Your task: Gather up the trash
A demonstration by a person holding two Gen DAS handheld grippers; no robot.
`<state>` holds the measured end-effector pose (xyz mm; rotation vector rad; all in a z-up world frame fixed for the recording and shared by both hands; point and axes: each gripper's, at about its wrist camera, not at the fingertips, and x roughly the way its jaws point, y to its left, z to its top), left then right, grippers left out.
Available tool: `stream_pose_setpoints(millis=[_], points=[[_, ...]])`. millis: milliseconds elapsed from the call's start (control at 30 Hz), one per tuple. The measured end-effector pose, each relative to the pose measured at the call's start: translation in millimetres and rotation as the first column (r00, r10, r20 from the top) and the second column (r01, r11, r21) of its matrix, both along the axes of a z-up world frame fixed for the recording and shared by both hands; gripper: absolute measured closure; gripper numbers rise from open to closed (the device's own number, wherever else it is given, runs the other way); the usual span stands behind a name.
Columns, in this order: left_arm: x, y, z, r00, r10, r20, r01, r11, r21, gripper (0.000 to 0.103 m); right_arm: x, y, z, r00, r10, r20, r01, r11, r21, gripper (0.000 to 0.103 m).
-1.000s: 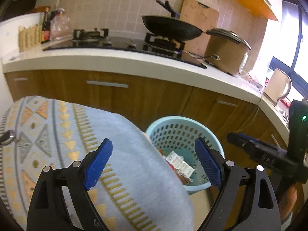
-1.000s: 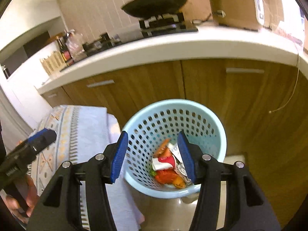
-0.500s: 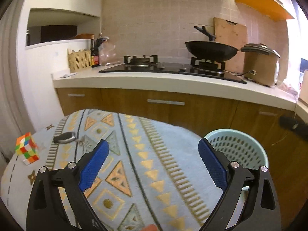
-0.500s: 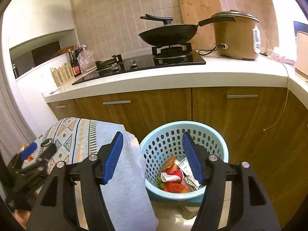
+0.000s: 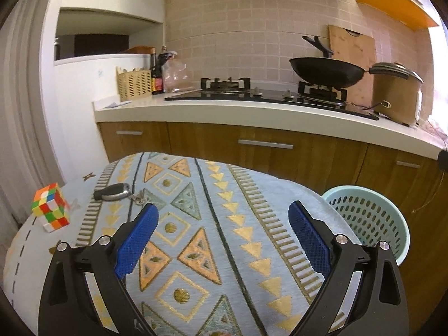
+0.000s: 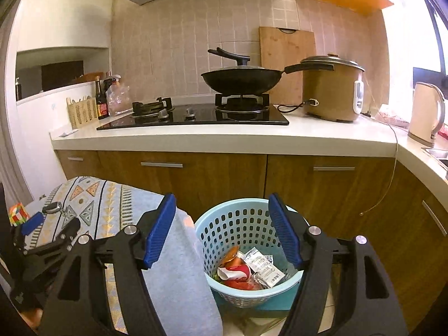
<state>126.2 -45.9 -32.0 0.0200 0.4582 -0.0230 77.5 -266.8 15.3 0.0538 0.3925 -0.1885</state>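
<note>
A light blue perforated basket (image 6: 280, 291) stands on the floor by the wooden cabinets and holds several crumpled wrappers (image 6: 252, 268). It also shows at the right in the left wrist view (image 5: 369, 218). My right gripper (image 6: 222, 232) is open and empty, above and in front of the basket. My left gripper (image 5: 222, 236) is open and empty over the patterned tablecloth (image 5: 196, 224). It shows at the lower left of the right wrist view (image 6: 50, 224).
A Rubik's cube (image 5: 50, 207) and a car key (image 5: 114, 191) lie at the far left of the table. Beyond are the counter (image 6: 224, 140) with a stove, wok (image 6: 240, 81), rice cooker (image 6: 333, 89) and kettle (image 6: 425, 112).
My left gripper swung left from the basket to over the table, bringing the cube and key into view. My right gripper rose and drew back from the basket. Both stayed open.
</note>
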Motion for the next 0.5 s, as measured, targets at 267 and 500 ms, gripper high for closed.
stream_pose_setpoints(millis=[267,500], points=[[-5.0,2.4,2.8,0.999,0.041,0.03,-0.042,0.999,0.029,0.009,-2.8,8.6,-15.8,1.0,0.004,-0.007,-0.003,1.0,0.007,0.038],[-7.8,-1.0,3.5,0.998,0.049,0.044,-0.052,0.997,0.057,0.008,-9.6,5.0,-15.6,1.0,-0.009,-0.001,0.009,1.0,0.008,0.029]])
